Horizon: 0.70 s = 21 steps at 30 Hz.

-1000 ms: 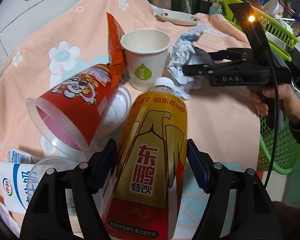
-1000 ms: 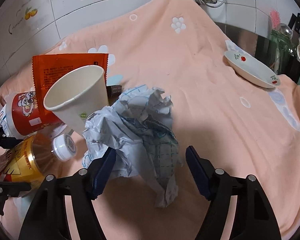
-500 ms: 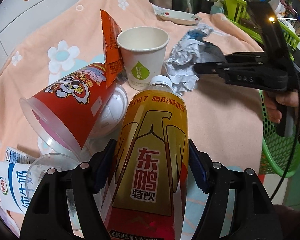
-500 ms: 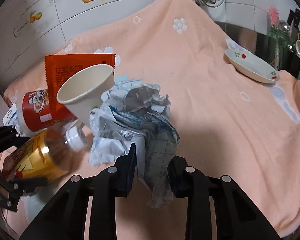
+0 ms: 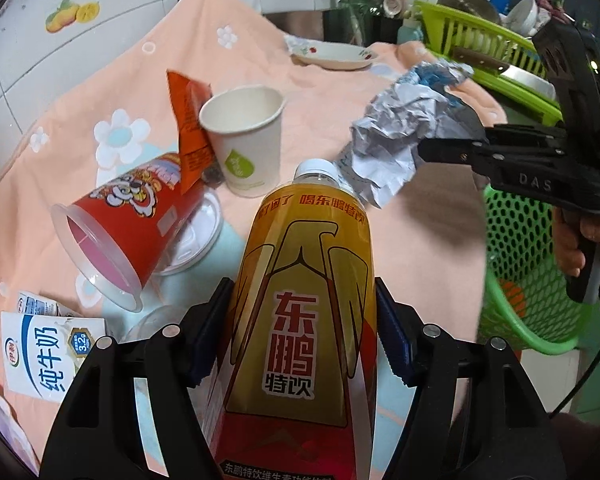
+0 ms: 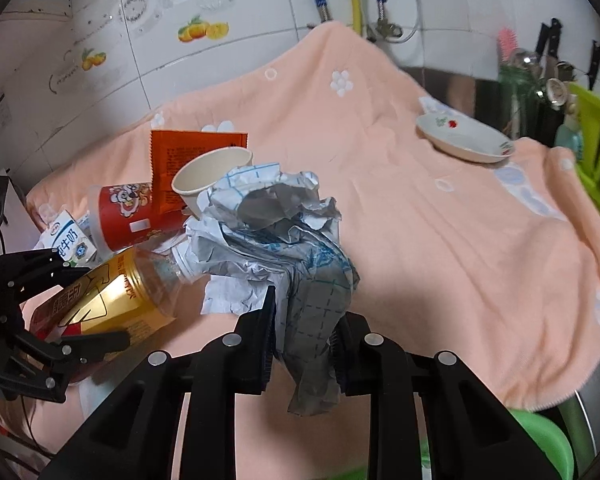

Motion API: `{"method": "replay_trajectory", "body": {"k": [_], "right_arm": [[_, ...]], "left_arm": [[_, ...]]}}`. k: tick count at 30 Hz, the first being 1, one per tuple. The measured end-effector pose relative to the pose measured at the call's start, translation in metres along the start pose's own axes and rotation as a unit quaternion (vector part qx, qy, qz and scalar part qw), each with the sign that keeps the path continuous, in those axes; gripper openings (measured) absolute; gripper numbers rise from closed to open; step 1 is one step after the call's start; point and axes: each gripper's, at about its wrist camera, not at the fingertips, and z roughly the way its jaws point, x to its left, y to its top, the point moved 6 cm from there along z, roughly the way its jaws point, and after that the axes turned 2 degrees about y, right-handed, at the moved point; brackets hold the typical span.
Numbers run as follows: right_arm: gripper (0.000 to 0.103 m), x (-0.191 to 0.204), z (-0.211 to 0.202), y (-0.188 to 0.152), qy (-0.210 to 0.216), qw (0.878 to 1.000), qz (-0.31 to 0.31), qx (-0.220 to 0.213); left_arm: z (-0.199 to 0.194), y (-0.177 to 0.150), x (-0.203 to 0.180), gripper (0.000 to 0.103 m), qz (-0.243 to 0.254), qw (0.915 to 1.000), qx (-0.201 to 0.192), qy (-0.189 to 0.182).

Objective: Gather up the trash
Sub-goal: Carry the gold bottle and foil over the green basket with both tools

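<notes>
At the far left of the bench (image 5: pixel 428 248), which is draped in a peach cloth with white flowers, a white and blue milk carton (image 5: pixel 48 354) lies flat. Next to it a red plastic cup (image 5: pixel 132 220) rests on its side, its open mouth turned toward the camera, with a clear lid (image 5: pixel 198 236) under it. An orange sachet (image 5: pixel 188 128) stands on edge against a white paper cup (image 5: pixel 246 142), which is upright and tilted slightly.

In the middle, the left gripper (image 5: pixel 302 330) clamps a bottle (image 5: pixel 308 280) with a gold and red label and a white cap; both blue pads press its sides. The bottle's long axis runs along the gripper's line, cap pointing away toward the paper cup.

Right of the bottle, the right gripper (image 6: pixel 304 330) pinches a crumpled paper (image 6: pixel 276 240), white and grey with a blue printed grid. Its jaws have just been closing, and they now squeeze the wad's lower tail. The wad is held clear above the cloth, near the bottle's cap, bulk upward and forward.

Farther right, a hand (image 5: pixel 588 248) grips that tool's handle above a green mesh basket (image 5: pixel 528 264). A white dish (image 5: pixel 332 56) sits at the cloth's far edge.
</notes>
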Motion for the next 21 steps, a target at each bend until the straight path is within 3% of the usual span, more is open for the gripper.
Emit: {"method": "replay_trajectory", "body": {"k": [11,21], "right_arm": [[0.023,-0.023,-0.073,-0.035,-0.030,0.998,0.053,-0.022],[0.027,-0.049,-0.134,-0.095,-0.097,0.992,0.075,-0.015]], "left_arm": [[-0.030,0.009,-0.035,0.066,0.000,0.9988,-0.037,-0.032],[-0.049,0.017,-0.092,0.065,0.027,0.9953,-0.061,-0.070]]}}
